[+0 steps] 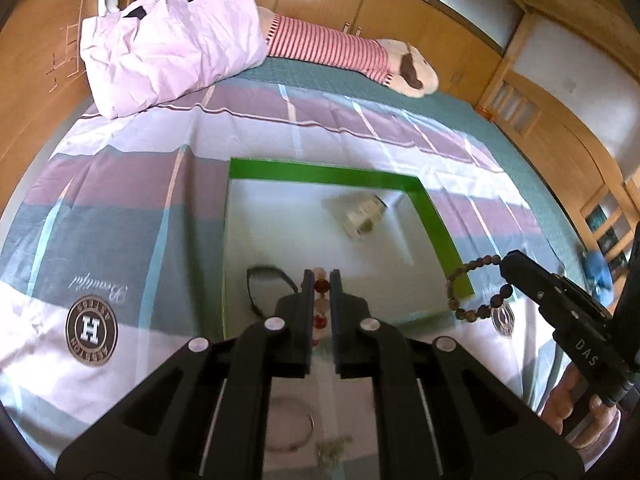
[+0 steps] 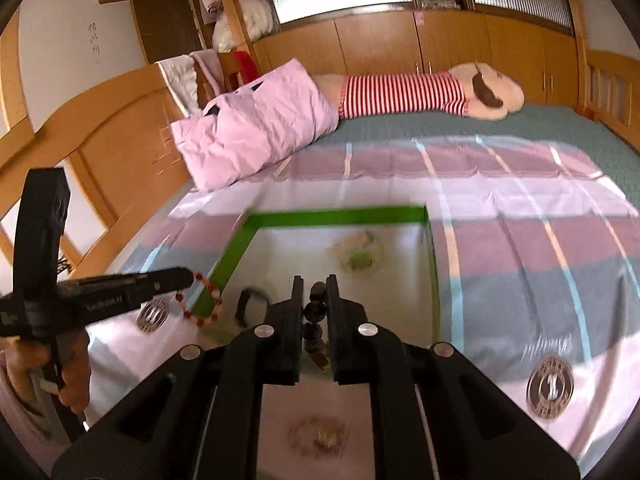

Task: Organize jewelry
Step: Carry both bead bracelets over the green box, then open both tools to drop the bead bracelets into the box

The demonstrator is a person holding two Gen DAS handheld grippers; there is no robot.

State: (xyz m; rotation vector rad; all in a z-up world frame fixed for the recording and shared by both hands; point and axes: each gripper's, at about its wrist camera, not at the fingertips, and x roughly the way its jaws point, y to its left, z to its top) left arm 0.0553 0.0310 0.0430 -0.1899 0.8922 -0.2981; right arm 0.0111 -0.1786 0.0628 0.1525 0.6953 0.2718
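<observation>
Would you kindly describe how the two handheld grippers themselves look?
Both are matte black. The left gripper and right gripper have flat parallel fingers on angular linkage arms with round silver pins. White lettering marks their bodies. No cables or sleeves are clearly visible.

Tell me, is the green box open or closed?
Open. The green box has no lid on, and a black band lies inside.

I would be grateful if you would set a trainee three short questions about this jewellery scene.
1. True or false: the left hand-held gripper is empty.
2. What colour is the rim of the tray?
3. Which bracelet does the right hand-held gripper hold? A red and white; B brown bead bracelet.

Key:
1. False: it is shut on the red and white bead bracelet.
2. Green.
3. B.
</observation>
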